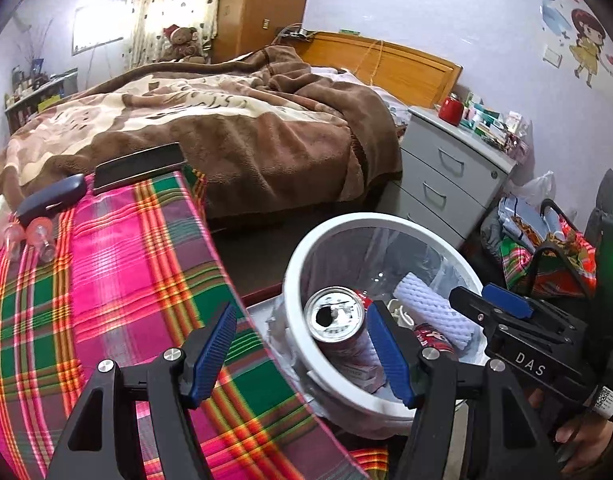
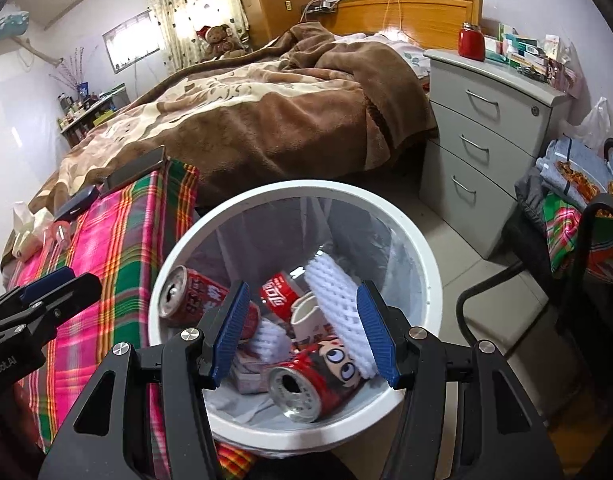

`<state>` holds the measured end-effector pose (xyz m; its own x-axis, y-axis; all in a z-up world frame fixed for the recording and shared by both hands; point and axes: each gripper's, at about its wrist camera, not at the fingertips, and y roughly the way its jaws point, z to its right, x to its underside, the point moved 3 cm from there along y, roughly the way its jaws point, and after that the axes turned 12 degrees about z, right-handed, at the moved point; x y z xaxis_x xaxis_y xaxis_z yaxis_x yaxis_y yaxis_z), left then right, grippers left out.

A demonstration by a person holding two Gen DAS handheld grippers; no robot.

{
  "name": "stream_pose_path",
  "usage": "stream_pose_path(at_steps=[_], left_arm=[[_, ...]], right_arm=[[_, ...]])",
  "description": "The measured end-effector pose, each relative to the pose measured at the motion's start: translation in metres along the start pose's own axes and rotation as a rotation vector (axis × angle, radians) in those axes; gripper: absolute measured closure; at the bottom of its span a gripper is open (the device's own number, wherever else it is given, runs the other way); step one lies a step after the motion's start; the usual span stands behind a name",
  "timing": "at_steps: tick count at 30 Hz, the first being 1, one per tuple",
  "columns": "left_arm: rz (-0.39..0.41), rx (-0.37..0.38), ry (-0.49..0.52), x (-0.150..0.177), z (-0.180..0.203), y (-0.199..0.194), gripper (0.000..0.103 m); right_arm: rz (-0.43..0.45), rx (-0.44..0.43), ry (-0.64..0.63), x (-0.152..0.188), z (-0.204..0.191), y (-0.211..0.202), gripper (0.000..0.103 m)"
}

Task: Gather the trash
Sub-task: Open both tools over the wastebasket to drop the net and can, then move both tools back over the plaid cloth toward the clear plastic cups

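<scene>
3 red cans lie in the white bin [image 2: 406, 216]: can with the cartoon face [image 2: 318, 376] near the front rim, a second can [image 2: 190, 292] leaning against the left wall, and a third can [image 2: 280, 292] in the middle. Among them are a white foam net sleeve [image 2: 338, 300], a small white cup [image 2: 310, 316] and some paper that I cannot read. A clear liner covers the inside of the bin.

The bin stands on the floor, just beside the table with the plaid cloth [image 1: 106, 280]. Both grippers hang above it, pointing steeply down. The right gripper [image 2: 302, 332] is over the bin's middle, its blue pads well apart with nothing pressed between them; the trash seen between them lies lower, in the bin. The left gripper [image 1: 302, 356] is at the bin's left rim, half over the cloth; its jaws are also parted and empty, and the second can only appears between them from above.

I judge that the drop step is finished for these pieces and both tools are free. The next move calls for going back to the table for more. On the far end of the cloth lie a dark case [image 1: 52, 198], 2 small clear bottles [image 1: 30, 236] and a flat dark box [image 1: 140, 164]; whether these are trash I cannot tell. A person's fingers [image 1: 578, 432] hold the right tool's handle.
</scene>
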<state>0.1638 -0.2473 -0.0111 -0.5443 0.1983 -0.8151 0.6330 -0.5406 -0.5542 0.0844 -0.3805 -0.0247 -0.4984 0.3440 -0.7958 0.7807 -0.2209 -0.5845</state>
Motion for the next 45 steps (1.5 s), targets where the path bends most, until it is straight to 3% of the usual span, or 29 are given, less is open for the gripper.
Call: stream_pose_path(at_steps=[23, 39, 45], left_arm=[[0.081, -0.169, -0.1, -0.006, -0.113, -0.054, 0.036], [0.126, -0.353, -0.207, -0.019, -0.246, -0.085, 0.036], [0.114, -0.405, -0.238, -0.02, -0.291, -0.083, 0.036]], right_arm=[[0.028, -0.157, -0.08, -0.005, -0.092, 0.01, 0.045], [0.013, -0.303, -0.211, -0.013, -0.188, 0.04, 0.045], [-0.037, -0.349, -0.223, -0.011, -0.219, 0.06, 0.045]])
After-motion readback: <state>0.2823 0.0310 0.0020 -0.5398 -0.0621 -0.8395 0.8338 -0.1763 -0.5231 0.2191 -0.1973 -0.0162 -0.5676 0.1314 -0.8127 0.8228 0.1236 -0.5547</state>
